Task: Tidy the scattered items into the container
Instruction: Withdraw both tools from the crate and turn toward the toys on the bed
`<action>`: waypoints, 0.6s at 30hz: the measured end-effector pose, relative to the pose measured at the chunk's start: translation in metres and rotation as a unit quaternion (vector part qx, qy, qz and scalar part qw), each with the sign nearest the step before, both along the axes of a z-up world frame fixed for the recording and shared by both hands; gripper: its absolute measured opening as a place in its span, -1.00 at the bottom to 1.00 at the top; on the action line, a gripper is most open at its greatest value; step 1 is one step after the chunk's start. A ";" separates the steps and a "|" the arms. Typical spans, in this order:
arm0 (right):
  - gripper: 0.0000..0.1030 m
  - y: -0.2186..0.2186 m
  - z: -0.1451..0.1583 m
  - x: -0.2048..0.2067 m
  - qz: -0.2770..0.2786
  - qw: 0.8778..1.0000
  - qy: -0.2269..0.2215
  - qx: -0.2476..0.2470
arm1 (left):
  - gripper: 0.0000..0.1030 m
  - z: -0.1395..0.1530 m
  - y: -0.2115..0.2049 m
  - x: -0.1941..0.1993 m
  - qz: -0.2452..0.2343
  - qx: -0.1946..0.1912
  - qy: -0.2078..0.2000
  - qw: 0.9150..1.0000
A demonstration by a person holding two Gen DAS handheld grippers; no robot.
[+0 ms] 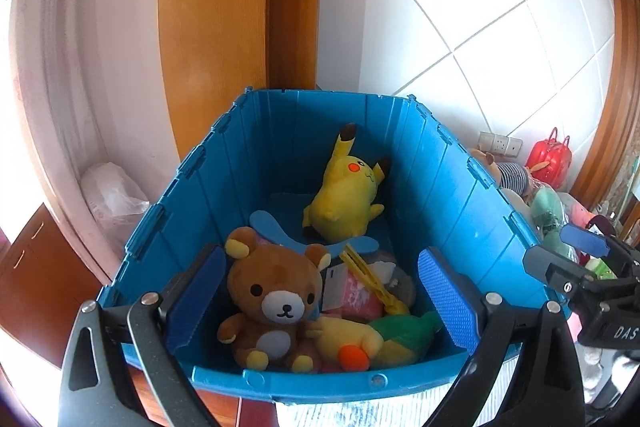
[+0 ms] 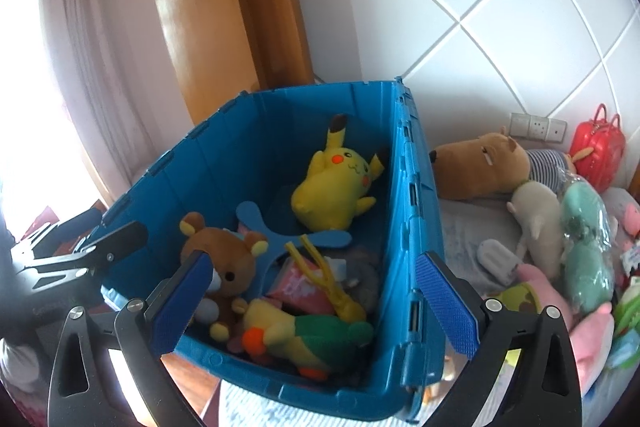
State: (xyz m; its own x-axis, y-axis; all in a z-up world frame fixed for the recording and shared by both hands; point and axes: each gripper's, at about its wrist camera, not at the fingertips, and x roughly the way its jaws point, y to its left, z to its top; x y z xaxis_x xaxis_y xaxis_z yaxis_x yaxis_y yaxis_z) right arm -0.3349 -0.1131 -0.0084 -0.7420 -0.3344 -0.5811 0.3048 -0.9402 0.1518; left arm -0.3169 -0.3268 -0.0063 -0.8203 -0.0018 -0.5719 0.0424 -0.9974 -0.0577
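Both grippers, left gripper [image 1: 322, 301] and right gripper [image 2: 312, 305], hold jaws open and empty above the blue crate [image 2: 416, 227]. Risk: plush toys [image 2: 536, 211] remaining on the bed crowd together, so one grasp may snag two.

Both wrist views look down, close over the blue crate [image 1: 280, 383].
Left sits centred above it; right looks from its right edge, sharing the crate's inside.
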 end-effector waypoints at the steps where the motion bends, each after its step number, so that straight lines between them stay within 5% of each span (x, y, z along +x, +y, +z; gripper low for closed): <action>1: 1.00 0.000 0.000 0.002 0.000 1.000 0.005 0.003 | 0.92 -0.001 0.002 0.002 0.001 0.001 0.000 1.000; 18: 1.00 0.002 -0.005 0.049 -0.020 0.998 0.050 0.009 | 0.92 -0.008 0.000 0.041 0.015 0.004 0.012 1.000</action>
State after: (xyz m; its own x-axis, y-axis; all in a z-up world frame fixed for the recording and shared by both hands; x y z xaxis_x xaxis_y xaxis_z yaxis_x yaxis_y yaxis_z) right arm -0.2862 -0.1116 -0.0138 -0.8094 -0.2934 -0.5087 0.2793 -0.9543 0.1060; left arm -0.2763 -0.3266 -0.0139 -0.8331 -0.0223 -0.5527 0.0715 -0.9951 -0.0676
